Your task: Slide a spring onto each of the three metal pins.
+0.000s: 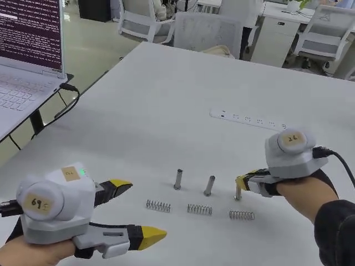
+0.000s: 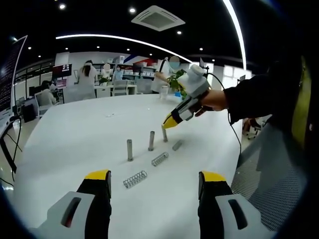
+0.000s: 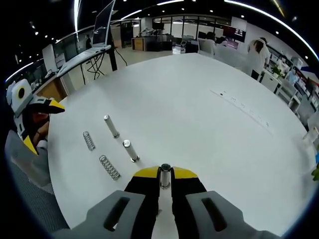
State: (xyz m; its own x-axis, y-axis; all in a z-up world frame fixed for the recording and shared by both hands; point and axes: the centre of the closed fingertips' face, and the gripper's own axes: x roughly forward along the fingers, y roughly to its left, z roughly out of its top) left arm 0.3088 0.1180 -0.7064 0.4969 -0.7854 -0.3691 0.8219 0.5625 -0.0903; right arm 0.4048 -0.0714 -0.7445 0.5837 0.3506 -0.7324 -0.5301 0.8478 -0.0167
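3 pins point(image 1: 209, 185) in row on table point(image 1: 166, 94), 3 springs point(image 1: 199, 209) before them, power strip point(image 1: 248, 119) behind

The left gripper point(image 1: 136, 209) sits low at the near left, roughly level, its yellow-tipped jaws spread wide and pointing right. The left hand point(image 1: 39, 254) grips it from below. The right gripper point(image 1: 242, 182) points left, tilted slightly down, its jaws closed on an upright pin point(image 1: 238, 193). The right hand point(image 1: 302, 191), in a dark sleeve point(image 1: 335, 227), holds it from behind.
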